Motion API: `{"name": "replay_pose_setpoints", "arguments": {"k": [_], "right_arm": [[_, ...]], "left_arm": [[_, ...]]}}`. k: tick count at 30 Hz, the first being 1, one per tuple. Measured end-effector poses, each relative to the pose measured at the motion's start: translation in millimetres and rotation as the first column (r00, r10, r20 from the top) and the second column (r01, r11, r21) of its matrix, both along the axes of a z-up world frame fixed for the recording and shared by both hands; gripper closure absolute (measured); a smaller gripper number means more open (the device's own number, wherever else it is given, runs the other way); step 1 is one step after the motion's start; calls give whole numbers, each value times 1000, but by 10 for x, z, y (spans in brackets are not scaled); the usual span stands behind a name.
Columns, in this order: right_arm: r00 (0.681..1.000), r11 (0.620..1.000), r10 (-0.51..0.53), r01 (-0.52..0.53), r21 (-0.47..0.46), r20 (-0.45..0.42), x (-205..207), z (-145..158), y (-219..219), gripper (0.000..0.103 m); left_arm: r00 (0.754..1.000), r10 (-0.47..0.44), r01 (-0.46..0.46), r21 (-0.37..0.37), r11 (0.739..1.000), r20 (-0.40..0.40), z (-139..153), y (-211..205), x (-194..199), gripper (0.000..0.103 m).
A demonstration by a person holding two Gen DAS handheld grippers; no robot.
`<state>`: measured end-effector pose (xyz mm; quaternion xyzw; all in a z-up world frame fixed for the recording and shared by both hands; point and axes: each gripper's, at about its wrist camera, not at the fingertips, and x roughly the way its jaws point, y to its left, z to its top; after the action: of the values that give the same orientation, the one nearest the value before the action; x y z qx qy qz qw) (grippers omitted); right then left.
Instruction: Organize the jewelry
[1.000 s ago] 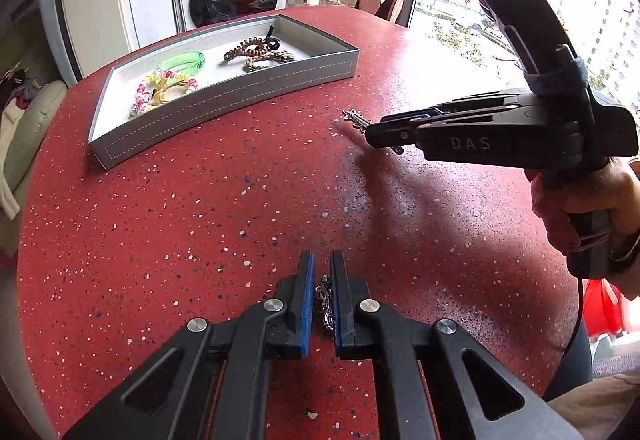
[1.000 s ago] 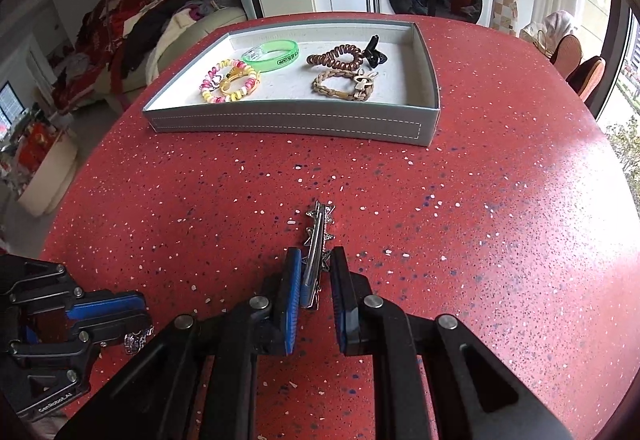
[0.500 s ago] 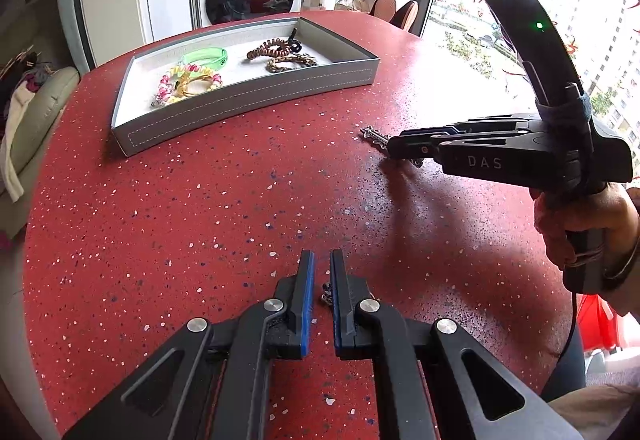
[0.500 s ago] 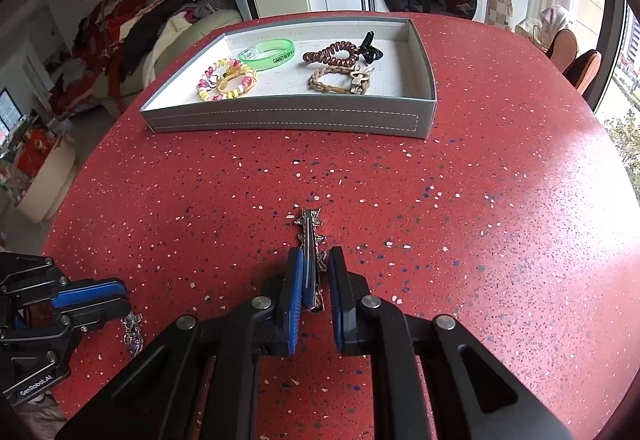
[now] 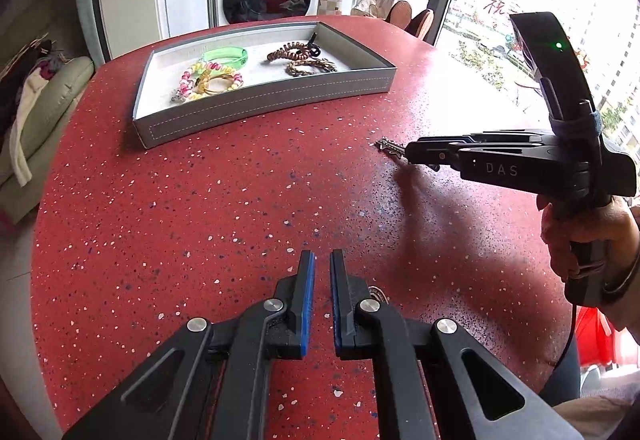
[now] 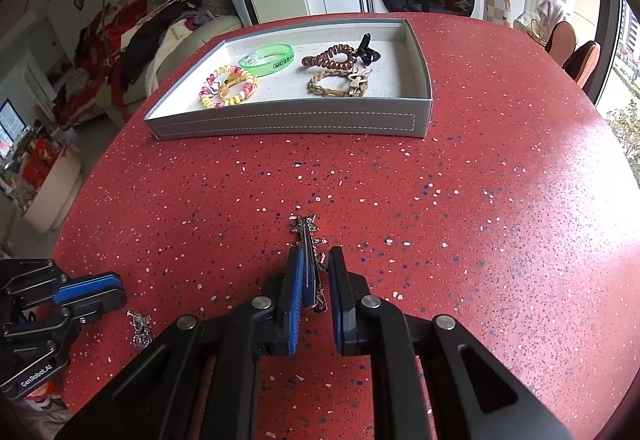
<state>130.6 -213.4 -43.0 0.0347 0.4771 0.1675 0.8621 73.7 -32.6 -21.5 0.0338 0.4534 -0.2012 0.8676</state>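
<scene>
1. while the spiked bracelet point(image 6: 308, 240) lies lengthwise between the right gripper point(image 6: 314, 272) fingers, slightly apart, it points toward the tray point(image 6: 288, 120).
2. left gripper point(image 5: 322, 280), fingers slightly apart and empty, sits beside a small pendant point(image 6: 139, 324) on the table point(image 6: 480, 200).

small silver pendant point(image 5: 377, 294): left view, mostly hidden behind left gripper point(image 5: 322, 260) finger, shape unclear | spiked silver metal bracelet point(image 6: 310, 260): rear end hidden between right gripper point(image 6: 313, 264) jaws, contact unclear | red speckled round bench point(image 6: 480, 200): near rim cut off by frame edges | green translucent bangle point(image 6: 268, 58): lettering too small to read
</scene>
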Motion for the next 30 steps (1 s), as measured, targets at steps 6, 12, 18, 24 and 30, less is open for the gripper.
{"name": "replay_pose_setpoints", "arguments": {"k": [6,12,18,24,30], "right_arm": [[1000,1000,7,-7,-6,-8,-1,-20,15,84],[1000,1000,14,-14,-25,0,-4,-15,70,74],[1000,1000,9,-9,-29,3,-12,-8,62,74],[1000,998,25,-25,-52,2,-12,-16,69,74],[999,994,42,-40,-105,17,-30,-24,142,74]], "left_arm": [[995,98,-97,28,995,-17,-25,41,-33,76],[983,181,-182,50,982,8,-5,59,-134,0],[978,207,-206,55,977,-2,21,-36,-183,0],[997,74,-78,120,990,38,6,-352,-251,0],[999,41,-42,128,991,8,-49,-561,-193,4]]}}
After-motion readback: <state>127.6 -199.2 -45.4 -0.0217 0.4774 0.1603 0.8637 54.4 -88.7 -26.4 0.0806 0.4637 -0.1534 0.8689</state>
